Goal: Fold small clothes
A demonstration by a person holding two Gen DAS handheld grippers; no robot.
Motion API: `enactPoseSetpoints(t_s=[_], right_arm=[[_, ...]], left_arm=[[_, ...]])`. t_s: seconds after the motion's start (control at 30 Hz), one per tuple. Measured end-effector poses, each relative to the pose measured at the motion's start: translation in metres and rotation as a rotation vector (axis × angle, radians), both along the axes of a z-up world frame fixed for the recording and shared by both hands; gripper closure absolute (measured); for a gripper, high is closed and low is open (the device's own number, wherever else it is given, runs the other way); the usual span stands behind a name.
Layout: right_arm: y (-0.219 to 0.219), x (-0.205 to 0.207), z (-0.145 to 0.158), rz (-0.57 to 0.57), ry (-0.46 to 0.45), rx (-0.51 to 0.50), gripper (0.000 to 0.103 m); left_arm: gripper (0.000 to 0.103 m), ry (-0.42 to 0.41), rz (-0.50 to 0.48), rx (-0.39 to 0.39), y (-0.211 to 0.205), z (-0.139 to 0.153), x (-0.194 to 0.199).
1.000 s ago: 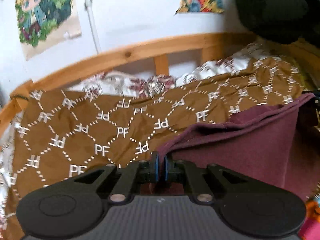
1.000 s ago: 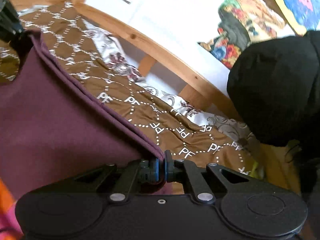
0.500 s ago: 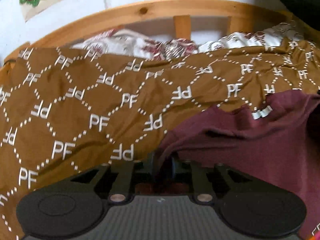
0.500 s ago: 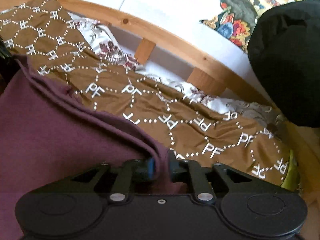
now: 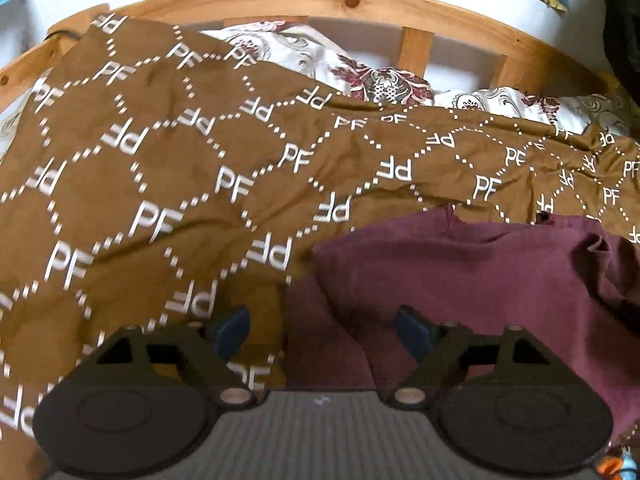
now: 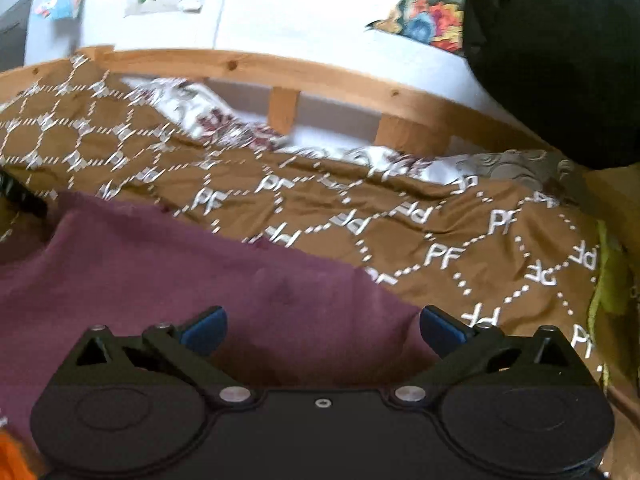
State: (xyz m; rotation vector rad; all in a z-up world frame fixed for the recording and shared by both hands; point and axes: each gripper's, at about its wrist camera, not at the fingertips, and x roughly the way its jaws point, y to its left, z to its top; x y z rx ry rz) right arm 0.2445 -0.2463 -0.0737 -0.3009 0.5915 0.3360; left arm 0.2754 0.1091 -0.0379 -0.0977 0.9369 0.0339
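A maroon garment (image 5: 472, 280) lies on a brown blanket printed with white PF letters (image 5: 160, 184). In the left wrist view my left gripper (image 5: 322, 330) hangs over the garment's left edge, its jaws opening, blue pads (image 5: 234, 326) wide apart and touching no cloth. Seen from the right wrist, the garment (image 6: 168, 272) spreads left and below. My right gripper (image 6: 322, 326) stands over its right edge, jaws opening wide, and the cloth lies loose below the pads (image 6: 206, 326).
A curved wooden bed rail (image 5: 352, 0) borders the far side, with a floral sheet (image 5: 376, 84) under it. A large black bundle (image 6: 556, 60) sits at the upper right. Orange cloth (image 6: 12, 456) shows at the lower left, yellow-green fabric (image 6: 608, 280) at the right edge.
Both grippers let go of the maroon garment's edges and their jaws spread apart. Both hands sank toward the bed, and the garment dropped flat onto the blanket.
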Motion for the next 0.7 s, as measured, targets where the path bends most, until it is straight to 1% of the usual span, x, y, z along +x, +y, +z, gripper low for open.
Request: enactPoseSetpoints(t_s=[0.17, 0.3, 0.37, 0.43, 0.47, 0.5, 0.53, 0.57, 0.6, 0.63, 0.67, 0.7], right_arm=[[0.015, -0.009, -0.02, 0.055, 0.041, -0.055, 0.001], [0.021, -0.01, -0.038, 0.066, 0.025, -0.134, 0.001], [0.02, -0.009, -0.038, 0.048, 0.001, -0.144, 0.003], [0.017, -0.007, -0.036, 0.02, -0.013, -0.13, 0.006], [0.015, -0.007, -0.035, 0.003, -0.019, -0.124, 0.011], [0.013, -0.005, -0.034, -0.008, -0.023, -0.122, 0.021], [0.011, -0.004, -0.033, -0.015, -0.025, -0.123, 0.028], [0.01, -0.003, -0.034, -0.023, -0.023, -0.126, 0.044], [0.009, -0.001, -0.034, -0.028, -0.013, -0.121, 0.063], [0.007, 0.0, -0.034, -0.032, -0.001, -0.107, 0.073], [0.005, 0.001, -0.033, -0.039, 0.005, -0.092, 0.087], [0.003, 0.002, -0.032, -0.046, 0.005, -0.075, 0.091]], left_arm=[[0.019, 0.03, -0.037, -0.036, -0.004, -0.01, -0.017], [0.02, 0.026, -0.09, -0.041, -0.016, -0.013, -0.02], [0.03, 0.018, -0.115, -0.054, -0.02, -0.013, -0.022], [0.047, 0.031, -0.136, -0.069, -0.023, -0.015, -0.023], [0.052, 0.047, -0.148, -0.077, -0.024, -0.017, -0.023], [0.064, 0.063, -0.152, -0.079, -0.025, -0.02, -0.022], [0.076, 0.078, -0.155, -0.076, -0.026, -0.022, -0.022], [0.079, 0.086, -0.159, -0.068, -0.028, -0.024, -0.021], [0.084, 0.088, -0.16, -0.055, -0.028, -0.025, -0.021], [0.088, 0.086, -0.163, -0.041, -0.03, -0.026, -0.022], [0.09, 0.084, -0.166, -0.034, -0.031, -0.026, -0.023], [0.092, 0.08, -0.168, -0.029, -0.031, -0.025, -0.023]])
